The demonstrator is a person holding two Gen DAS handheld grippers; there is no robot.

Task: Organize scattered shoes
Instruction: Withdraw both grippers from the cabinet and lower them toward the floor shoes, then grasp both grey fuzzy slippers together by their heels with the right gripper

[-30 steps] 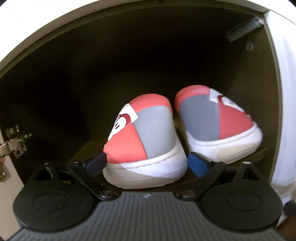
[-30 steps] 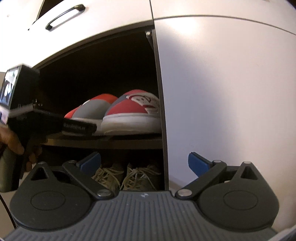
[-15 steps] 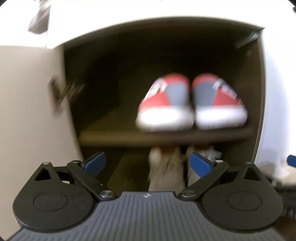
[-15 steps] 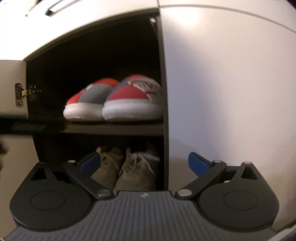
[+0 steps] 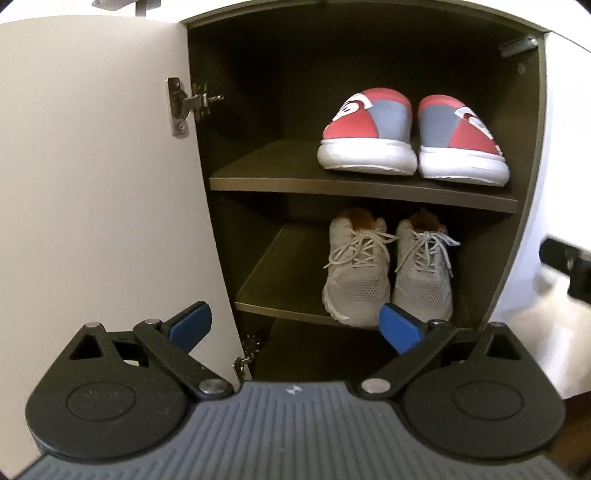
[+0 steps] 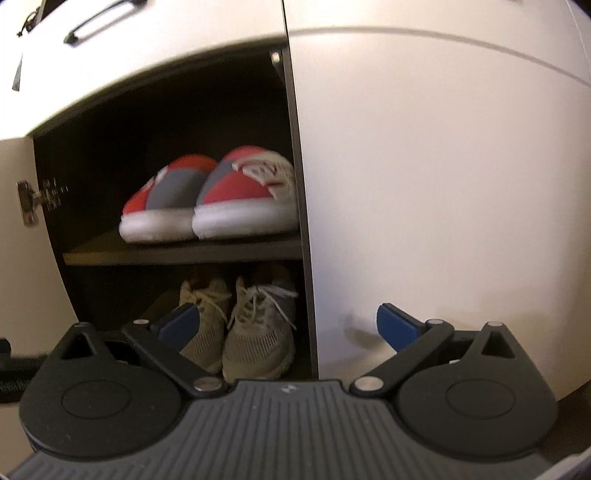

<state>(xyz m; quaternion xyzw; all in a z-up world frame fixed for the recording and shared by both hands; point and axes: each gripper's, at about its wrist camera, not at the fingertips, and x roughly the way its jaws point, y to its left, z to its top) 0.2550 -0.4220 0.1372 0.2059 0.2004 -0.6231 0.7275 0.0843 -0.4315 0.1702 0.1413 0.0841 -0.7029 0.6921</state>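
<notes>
Open cabinet (image 5: pixel 373 40) in front of us, red slippers (image 5: pixel 410 133) on its upper shelf, grey sneakers (image 5: pixel 388 273) below, our left gripper (image 5: pixel 295 325) and right gripper (image 6: pixel 284 328) both spread, empty, maybe blurry.

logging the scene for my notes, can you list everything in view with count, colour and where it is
slippers: two, red and grey with white soles, side by side on the upper shelf, right half
sneakers: two, light grey with white laces, side by side on the lower shelf, right half, toes outward
shelves: two dark brown boards inside the cabinet
open door: one, off-white, swung out on the left
hinge: two seen, metal, on the open door's inner edge, one high, one low
closed door: one, off-white, right of the opening
handle: one, dark, on the panel above
left gripper: one, black with blue pads, open, empty
right gripper: one, black with blue pads, open, empty
</notes>
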